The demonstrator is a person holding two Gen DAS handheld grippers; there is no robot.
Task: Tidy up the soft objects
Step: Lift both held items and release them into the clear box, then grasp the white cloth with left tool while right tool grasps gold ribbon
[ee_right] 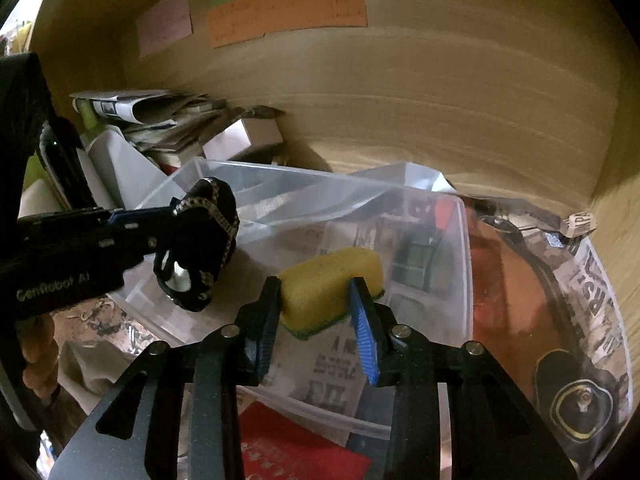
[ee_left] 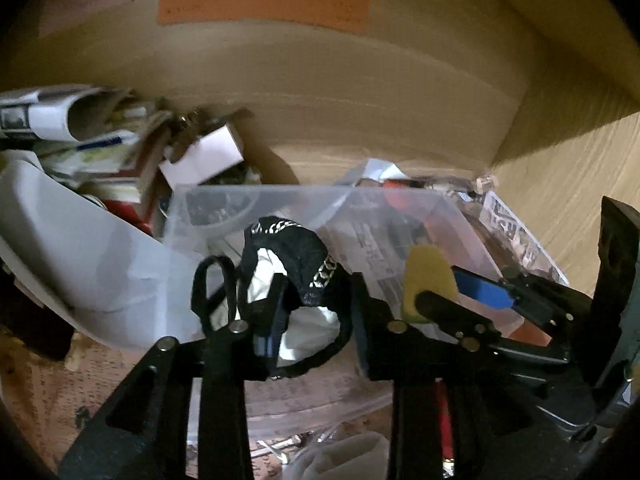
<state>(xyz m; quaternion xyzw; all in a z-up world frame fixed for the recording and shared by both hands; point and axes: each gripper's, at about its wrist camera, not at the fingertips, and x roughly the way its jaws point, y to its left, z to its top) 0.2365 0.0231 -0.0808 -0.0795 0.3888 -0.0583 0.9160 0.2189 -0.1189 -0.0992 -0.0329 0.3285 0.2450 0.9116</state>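
Observation:
My left gripper [ee_left: 316, 312] is shut on a black and white cloth piece with patterned trim [ee_left: 292, 276], held over the near left rim of a clear plastic bin [ee_left: 280, 196]. It also shows in the right wrist view [ee_right: 200, 240]. My right gripper [ee_right: 316, 292] is shut on a yellow sponge with a green underside [ee_right: 332, 280], held above the bin [ee_right: 460, 248]. The sponge also shows in the left wrist view [ee_left: 426, 280], to the right of the cloth.
A stack of papers, booklets and a white box [ee_right: 160, 120] lies at the back left. A printed foil bag [ee_right: 560, 300] lies right of the bin. Wooden walls [ee_right: 400, 100] with coloured notes [ee_right: 288, 8] close the back and right. A red booklet [ee_right: 288, 452] lies in front.

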